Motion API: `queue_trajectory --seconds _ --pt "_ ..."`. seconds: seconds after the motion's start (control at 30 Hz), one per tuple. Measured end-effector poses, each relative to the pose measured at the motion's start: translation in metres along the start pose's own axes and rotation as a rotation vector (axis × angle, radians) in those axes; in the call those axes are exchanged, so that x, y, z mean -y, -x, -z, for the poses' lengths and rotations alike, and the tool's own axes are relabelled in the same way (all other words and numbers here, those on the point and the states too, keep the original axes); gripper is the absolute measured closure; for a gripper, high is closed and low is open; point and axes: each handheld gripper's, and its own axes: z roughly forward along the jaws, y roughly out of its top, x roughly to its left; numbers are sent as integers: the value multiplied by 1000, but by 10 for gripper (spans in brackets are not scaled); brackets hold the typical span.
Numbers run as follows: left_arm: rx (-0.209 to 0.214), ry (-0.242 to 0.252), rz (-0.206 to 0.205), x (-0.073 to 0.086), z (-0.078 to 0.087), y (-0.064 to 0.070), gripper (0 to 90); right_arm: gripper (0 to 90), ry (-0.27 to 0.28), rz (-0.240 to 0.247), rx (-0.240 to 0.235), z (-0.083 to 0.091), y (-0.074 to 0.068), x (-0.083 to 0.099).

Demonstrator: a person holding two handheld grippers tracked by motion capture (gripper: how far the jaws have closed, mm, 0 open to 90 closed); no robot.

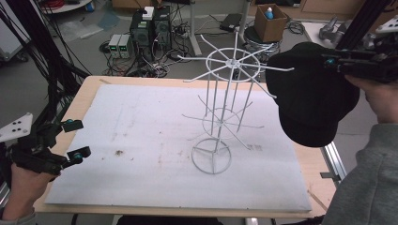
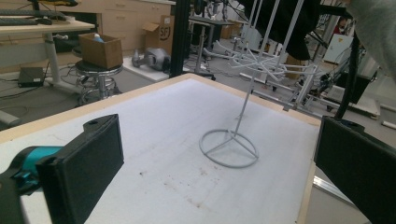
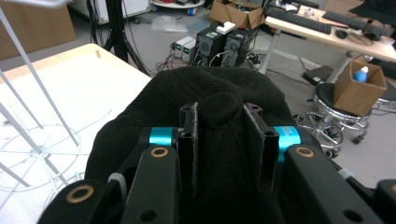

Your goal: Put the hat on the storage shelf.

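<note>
Black cap (image 1: pixel 309 93) pinched in right tool (image 3: pixel 224 123), left tool (image 1: pixel 75 139) gaping, empty

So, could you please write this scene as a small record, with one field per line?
held item: black hat, hanging in the air at the table's right edge
right gripper: jaws shut on a fold of the hat
left gripper: open, holding nothing, over the table's left edge
rack: white wire rack with spoke arms, upright on its ring base, right of centre
hat and rack: hat next to the upper spokes; contact cannot be told
surface: white board on a wooden table, a few brown stains
</note>
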Motion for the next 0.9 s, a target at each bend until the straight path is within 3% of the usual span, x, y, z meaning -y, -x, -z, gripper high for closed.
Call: queue_trajectory --seconds 0.3,0.9 --pt "-16 8 -3 -1 5 0 18 698 0 18 15 19 -1 -24" --pt "-22 15 8 -1 9 -5 17 698 49 47 -12 47 2 -59"
